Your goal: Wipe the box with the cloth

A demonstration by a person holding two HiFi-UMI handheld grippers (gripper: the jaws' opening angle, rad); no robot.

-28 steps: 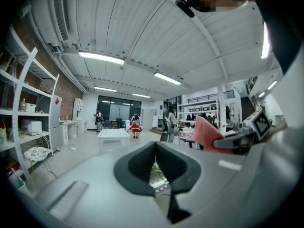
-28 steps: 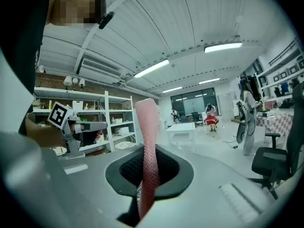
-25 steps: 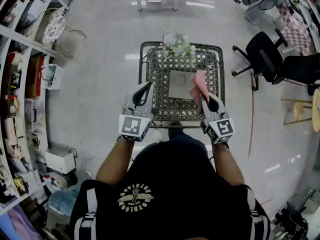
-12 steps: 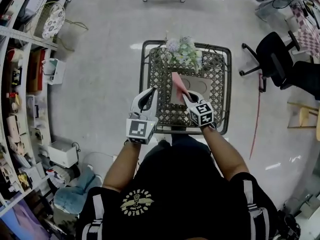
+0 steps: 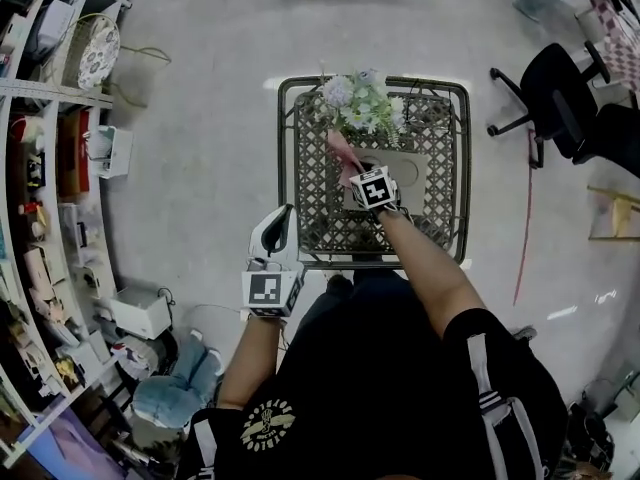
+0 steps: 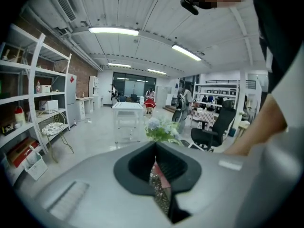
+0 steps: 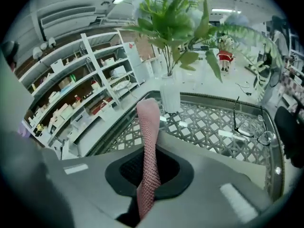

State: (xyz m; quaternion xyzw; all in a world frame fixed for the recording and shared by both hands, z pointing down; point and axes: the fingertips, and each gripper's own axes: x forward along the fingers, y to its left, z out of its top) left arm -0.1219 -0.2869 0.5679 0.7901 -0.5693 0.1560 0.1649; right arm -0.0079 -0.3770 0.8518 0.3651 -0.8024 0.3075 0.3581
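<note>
Over the box (image 5: 412, 175), the right tool (image 5: 354, 174) pinches the pink cloth (image 5: 342, 150).

A square metal table (image 5: 285, 168) with an open lattice top stands on the pale floor (image 5: 200, 118). A vase of flowers (image 5: 357, 103) sits at the table's far edge, about midway along it. Just on the near side of the vase, a flat grey box (image 5: 415, 183) lies on the lattice.

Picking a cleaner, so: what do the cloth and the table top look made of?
Cloth: pink matte fabric, a fine knitted mesh texture showing; fibre unclear. Table top: dark openwork lattice in a thin rod frame, slight sheen, probably painted metal.
</note>
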